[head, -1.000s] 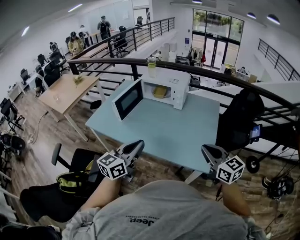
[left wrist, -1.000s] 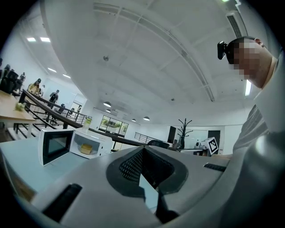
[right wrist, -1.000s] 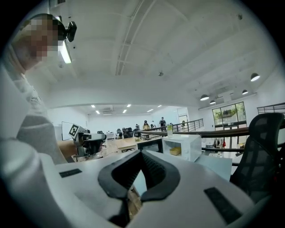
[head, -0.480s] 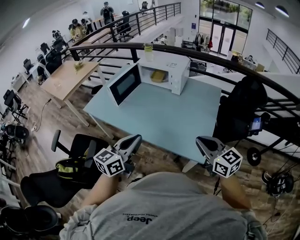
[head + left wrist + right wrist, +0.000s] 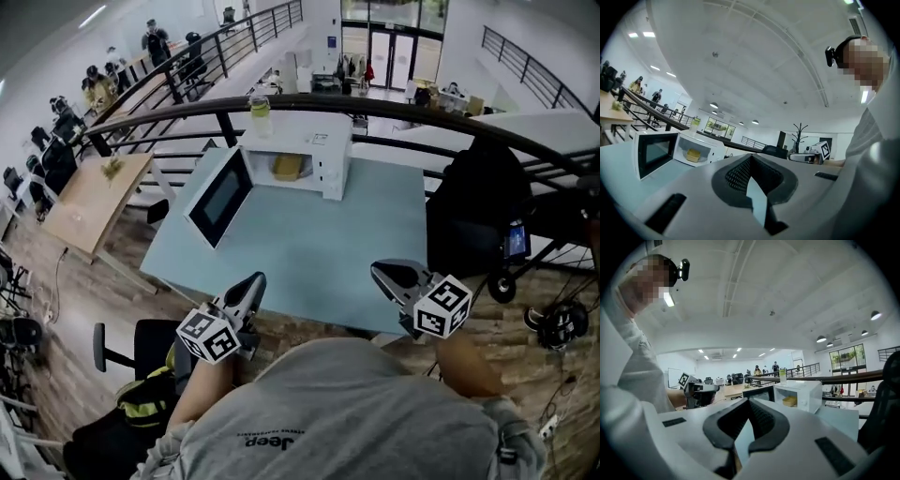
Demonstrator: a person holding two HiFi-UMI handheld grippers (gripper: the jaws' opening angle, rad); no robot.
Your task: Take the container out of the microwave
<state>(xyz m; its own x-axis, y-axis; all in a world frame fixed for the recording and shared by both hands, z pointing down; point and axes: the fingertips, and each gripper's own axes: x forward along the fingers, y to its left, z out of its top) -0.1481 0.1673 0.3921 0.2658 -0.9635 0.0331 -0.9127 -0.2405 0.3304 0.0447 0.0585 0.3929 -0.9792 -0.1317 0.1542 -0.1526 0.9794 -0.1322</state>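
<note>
Door stands open on the microwave, and the yellow container sits inside the cavity. So the opening looks done, but nothing is lifted yet. By my read the reach, the grasp and the pull-out are all left. Left gripper has its jaws pressed together with nothing between them. Right gripper is the same, closed and empty. Both hover at the near edge of the table, with the container well ahead of both sets of fingertips, far across the tabletop.
</note>
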